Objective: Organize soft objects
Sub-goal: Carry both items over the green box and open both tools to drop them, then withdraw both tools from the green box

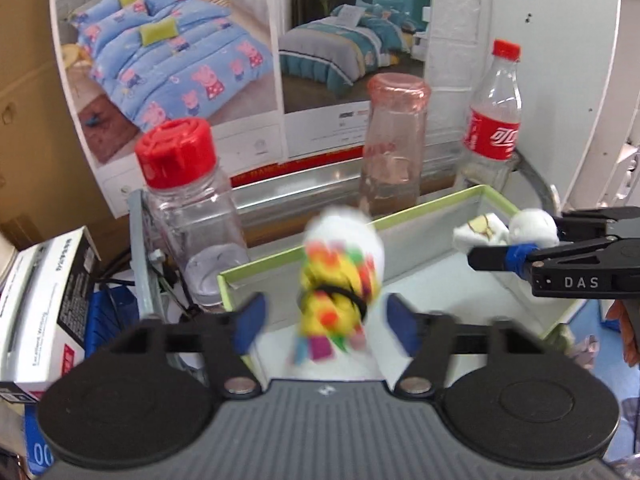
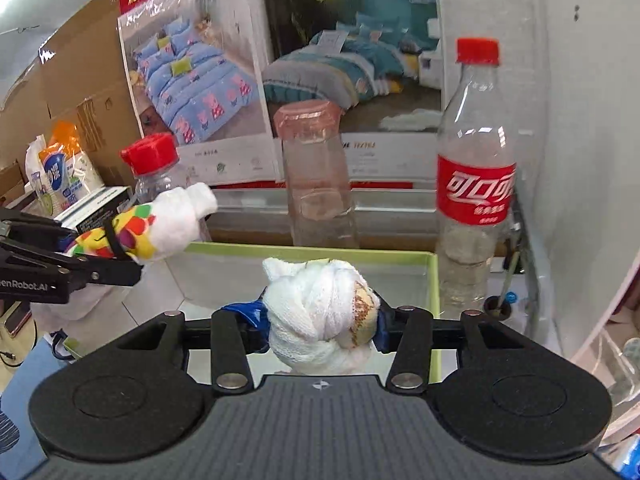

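A white sock bundle with yellow and bright patches (image 1: 340, 288), tied with a black band, sits between the fingers of my left gripper (image 1: 326, 324), whose jaws stand apart from it; it looks blurred. It also shows in the right wrist view (image 2: 148, 232), over the left edge of the green-rimmed box (image 2: 434, 300). My right gripper (image 2: 320, 320) is shut on a white knotted sock bundle (image 2: 324, 316) above the box. In the left wrist view that bundle (image 1: 516, 230) hangs over the box's right end (image 1: 492, 196).
Behind the box stand a red-capped clear jar (image 1: 188, 208), an upturned pink jar (image 1: 394, 144) and a cola bottle (image 1: 494, 120). A bedding poster (image 1: 180, 60) backs them. A white and black carton (image 1: 44, 304) lies at left; wipes packs (image 2: 60, 168) sit further left.
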Available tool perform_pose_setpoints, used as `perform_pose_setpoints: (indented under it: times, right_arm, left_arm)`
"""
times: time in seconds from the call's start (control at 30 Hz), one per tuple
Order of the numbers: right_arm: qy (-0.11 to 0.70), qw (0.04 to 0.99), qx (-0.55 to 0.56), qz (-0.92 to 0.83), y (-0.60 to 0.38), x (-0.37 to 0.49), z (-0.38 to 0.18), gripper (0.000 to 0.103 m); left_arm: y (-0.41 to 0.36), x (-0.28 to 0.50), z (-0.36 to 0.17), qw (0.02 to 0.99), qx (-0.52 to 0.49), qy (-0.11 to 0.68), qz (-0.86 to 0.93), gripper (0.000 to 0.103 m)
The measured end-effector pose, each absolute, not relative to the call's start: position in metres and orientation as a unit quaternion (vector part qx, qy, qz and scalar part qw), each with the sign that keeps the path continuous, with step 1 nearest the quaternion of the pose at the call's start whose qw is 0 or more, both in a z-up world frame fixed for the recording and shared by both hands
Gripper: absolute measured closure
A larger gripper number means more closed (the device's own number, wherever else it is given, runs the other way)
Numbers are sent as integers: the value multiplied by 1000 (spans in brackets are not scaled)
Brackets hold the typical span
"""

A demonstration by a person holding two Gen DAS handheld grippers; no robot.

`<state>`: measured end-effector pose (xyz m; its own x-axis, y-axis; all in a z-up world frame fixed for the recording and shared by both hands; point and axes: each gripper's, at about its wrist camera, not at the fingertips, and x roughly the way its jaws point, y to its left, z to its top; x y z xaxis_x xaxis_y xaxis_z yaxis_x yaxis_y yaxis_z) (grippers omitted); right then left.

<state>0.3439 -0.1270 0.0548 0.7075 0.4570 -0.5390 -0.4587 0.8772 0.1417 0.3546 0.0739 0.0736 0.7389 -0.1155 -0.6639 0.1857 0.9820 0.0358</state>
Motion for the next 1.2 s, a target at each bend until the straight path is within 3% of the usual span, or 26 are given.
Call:
perform_pose_setpoints:
  times: [0.1,0.37,0.63,0.73,0.8,0.83,1.2]
  right_arm:
    - [331,914,15,235,-123,350,43,66]
    - [285,936,20,207,-138,323,54,56]
    - [278,941,16,189,-161,242,58,52]
    - [265,948,36,175,-174,202,55,51]
    - [248,954,56,161,-183,174,53,50]
    - [239,957,66,152,-188,162,51,50]
    - [186,967,154,86,-221,76,37,47]
  left_arm:
    - [77,347,70,933,55,349,-73,32]
    - [87,302,81,937,38,342,-59,32]
    - [100,215,71,940,1,338,-44,26]
    - [105,185,61,940,-15,338,-35,18]
    - [105,172,58,939,-28,340,-45,5]
    - [103,167,58,939,-34,339,-56,6]
    - [67,200,28,913,32,401,-60,6]
